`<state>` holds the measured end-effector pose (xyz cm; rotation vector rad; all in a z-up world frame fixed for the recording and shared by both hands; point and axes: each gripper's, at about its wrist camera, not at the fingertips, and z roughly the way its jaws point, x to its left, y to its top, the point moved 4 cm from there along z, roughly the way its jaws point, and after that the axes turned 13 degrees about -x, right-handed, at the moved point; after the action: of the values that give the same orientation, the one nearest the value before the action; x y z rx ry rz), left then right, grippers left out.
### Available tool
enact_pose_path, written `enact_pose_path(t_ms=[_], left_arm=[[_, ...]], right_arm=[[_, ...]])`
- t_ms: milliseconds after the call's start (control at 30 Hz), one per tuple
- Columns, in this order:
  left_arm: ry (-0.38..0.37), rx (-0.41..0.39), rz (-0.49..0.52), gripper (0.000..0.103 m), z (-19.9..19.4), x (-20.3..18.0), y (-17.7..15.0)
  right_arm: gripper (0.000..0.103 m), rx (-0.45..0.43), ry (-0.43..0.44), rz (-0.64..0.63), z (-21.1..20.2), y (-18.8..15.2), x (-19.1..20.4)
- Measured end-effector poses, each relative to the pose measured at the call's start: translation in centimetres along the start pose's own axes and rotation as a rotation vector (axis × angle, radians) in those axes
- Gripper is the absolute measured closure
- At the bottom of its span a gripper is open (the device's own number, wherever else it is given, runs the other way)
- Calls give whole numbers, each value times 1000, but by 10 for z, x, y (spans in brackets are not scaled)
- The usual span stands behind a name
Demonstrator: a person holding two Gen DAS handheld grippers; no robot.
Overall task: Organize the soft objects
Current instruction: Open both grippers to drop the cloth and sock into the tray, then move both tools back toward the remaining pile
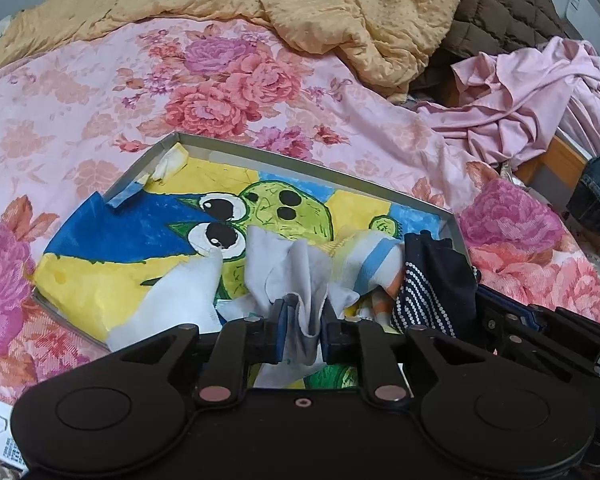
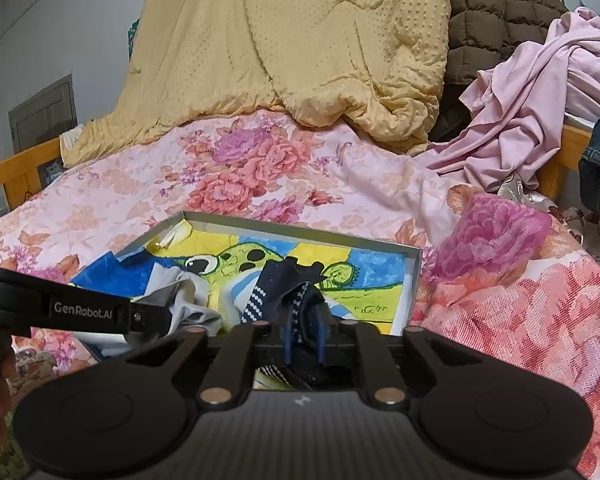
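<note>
Left gripper (image 1: pixel 303 326) has a grey-white sock (image 1: pixel 296 276) bunched between its blue pads – jaws only slightly apart, fabric fills the gap, can't tell whether the pads still press on it. Right gripper (image 2: pixel 303 334) likewise: navy dotted sock (image 2: pixel 296 300) between the pads, narrow gap, pressure unclear. Both socks sit over the near end of the shallow tray (image 1: pixel 236 148), which lies on the floral bed cover (image 1: pixel 100 92). Tray floor shows a green cartoon drawing (image 1: pixel 276 208). Between the two socks – a white sock with blue and orange stripes (image 1: pixel 376 264), lying in the tray. Yellow quilt (image 2: pixel 300 60) and pink garment (image 2: pixel 532 112) heaped at the far side of the bed.
</note>
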<state>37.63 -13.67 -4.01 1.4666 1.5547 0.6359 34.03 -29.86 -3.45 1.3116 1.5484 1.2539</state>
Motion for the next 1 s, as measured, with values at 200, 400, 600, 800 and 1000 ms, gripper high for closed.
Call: enact_pose_path(t_ms=[200,400,600,800,1000], left_arm=[[9,-30,-8,58,-14,2,8],[12,-44,-4,44,-36,4,15],[25,-80,58,29,-69,5,32],[63,-103,156,19,-116,10,55],[76,-82,220,17,-167,16,64]], right_arm=[[53,-61,-12,-3,-15,10,2],[36,-111,-16,-14,-28,18,8],[20,-163,-27,-5,-49,28,10],[12,-215,-10,23,-79,39,16],[7,-260,21,41,-115,48,33]])
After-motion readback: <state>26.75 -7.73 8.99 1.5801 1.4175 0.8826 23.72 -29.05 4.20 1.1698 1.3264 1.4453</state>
